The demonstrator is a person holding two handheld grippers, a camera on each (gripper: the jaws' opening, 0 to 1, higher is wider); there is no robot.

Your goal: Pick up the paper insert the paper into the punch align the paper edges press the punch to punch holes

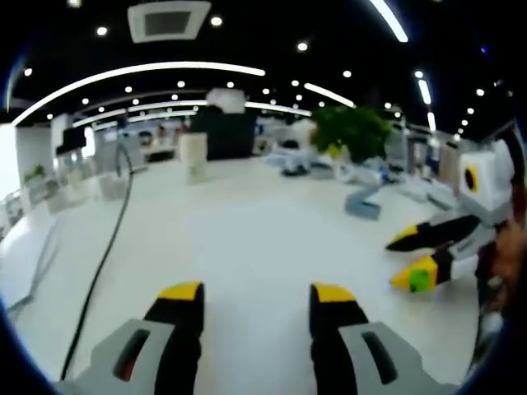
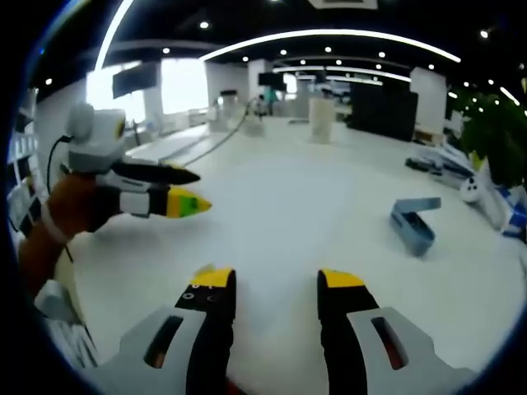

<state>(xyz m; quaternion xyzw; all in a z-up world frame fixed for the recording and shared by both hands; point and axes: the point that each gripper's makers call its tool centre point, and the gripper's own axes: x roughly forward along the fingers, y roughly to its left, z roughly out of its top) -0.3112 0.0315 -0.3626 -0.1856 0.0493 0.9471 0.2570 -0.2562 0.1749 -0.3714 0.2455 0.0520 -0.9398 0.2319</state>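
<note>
- Ahead of the right tool [image 2: 272,284], bare glossy white tabletop [image 2: 288,206] is stretching wide; jaws are gaping, empty.
- Far right of it, the angular blue-grey punch [image 2: 413,222] is sitting.
- The left tool [image 1: 257,295] is hovering spread, empty.

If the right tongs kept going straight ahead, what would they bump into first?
Probably nothing soon. The right tongs point over bare white table. The blue punch sits off to the side, though depth is hard to judge.
</note>
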